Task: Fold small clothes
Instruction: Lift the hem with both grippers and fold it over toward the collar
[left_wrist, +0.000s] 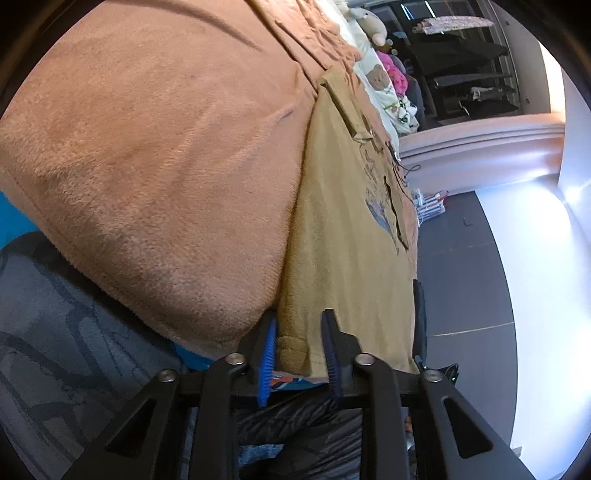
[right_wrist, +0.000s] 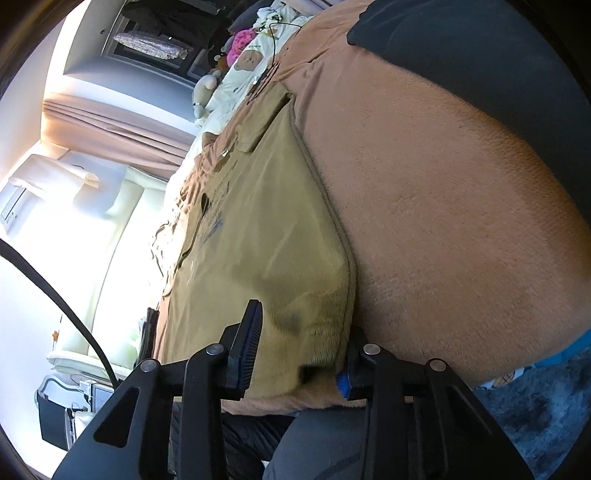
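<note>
both claws, left (left_wrist: 299, 345) and right (right_wrist: 301, 345), straddle the mustard-yellow cotton t-shirt's (left_wrist: 343, 236) hem, not clamped; i'd pinch evenly before lifting.

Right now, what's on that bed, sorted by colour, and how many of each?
Mustard-yellow: 1, the small shirt
Orange-brown: 1, the fleece blanket
Cream, bear print: 1, the bedding
Pink: 1, a fluffy item
Total: 4

One mustard shirt (left_wrist: 343, 236), one brown blanket (left_wrist: 155, 166), two grippers (left_wrist: 301, 332)
</note>
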